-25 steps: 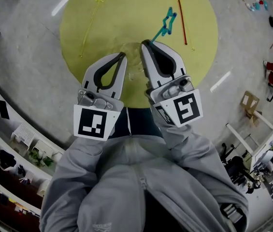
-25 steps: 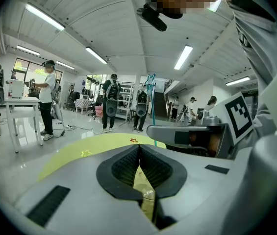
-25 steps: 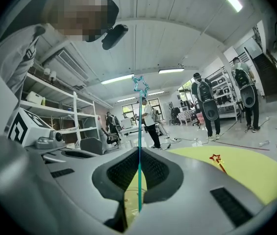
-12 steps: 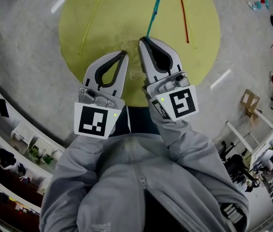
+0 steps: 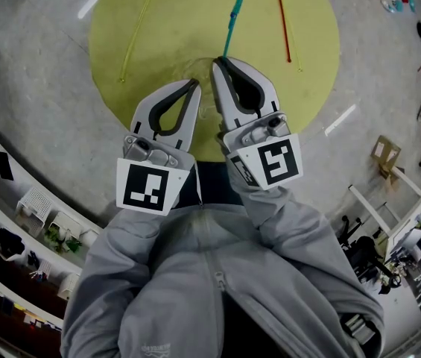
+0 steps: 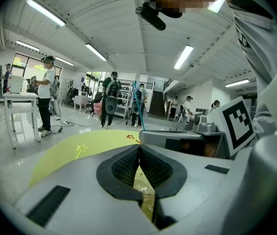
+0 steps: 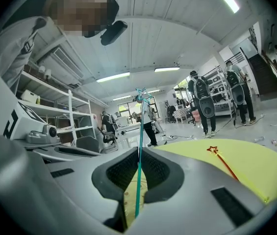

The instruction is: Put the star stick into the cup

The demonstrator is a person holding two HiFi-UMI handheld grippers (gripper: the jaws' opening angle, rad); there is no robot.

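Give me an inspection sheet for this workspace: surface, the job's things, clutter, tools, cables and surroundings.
Surface: round yellow mat on a grey floor.
Job's things: teal star stick held upright in the right tool; a faint clear shape, probably the cup, shows below the left tool.
Clutter: yellow star stick and red star stick lie on the mat.
Tools: left tool shut, nothing between its tips; right tool shut on the teal star stick.
Cables: one cable on the floor, far off.
Surroundings: standing people, shelves, cardboard box.
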